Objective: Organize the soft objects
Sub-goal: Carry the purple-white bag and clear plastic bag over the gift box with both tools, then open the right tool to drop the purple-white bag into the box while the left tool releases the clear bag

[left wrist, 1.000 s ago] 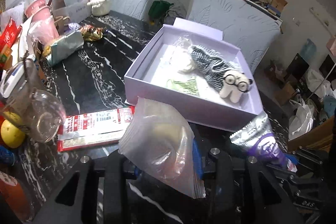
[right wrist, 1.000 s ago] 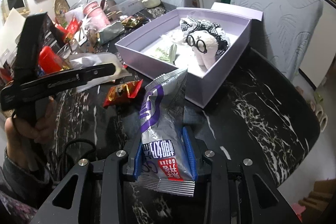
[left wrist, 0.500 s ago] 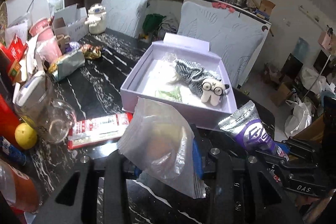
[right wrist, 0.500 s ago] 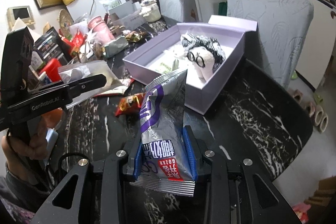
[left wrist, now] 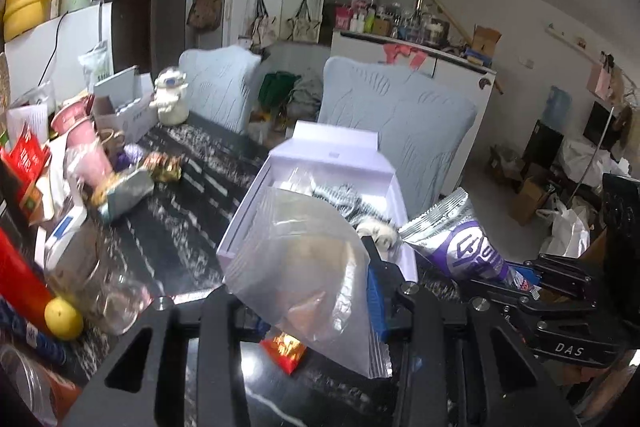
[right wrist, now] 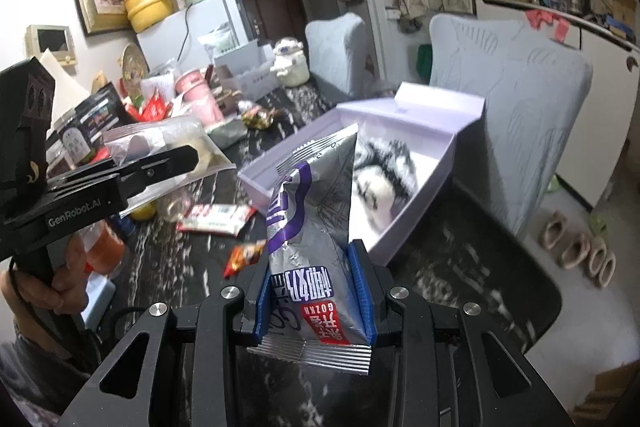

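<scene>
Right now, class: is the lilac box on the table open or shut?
Open: the lilac box has its lid flipped back, and the striped plush toy lies visible inside.

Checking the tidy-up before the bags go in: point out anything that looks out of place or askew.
A small red wrapper lies loose on the dark table, outside the lilac box. The plush toy lies slumped inside the box. The silver snack bag and the clear zip bag are held aloft in the grippers.

Crinkly shiny foil snack packet (right wrist: pixel 316 227), clear glossy plastic zip bag (left wrist: pixel 308 267), matt lavender cardboard box (left wrist: pixel 320 163), polished black marble table (left wrist: pixel 180 219).
</scene>
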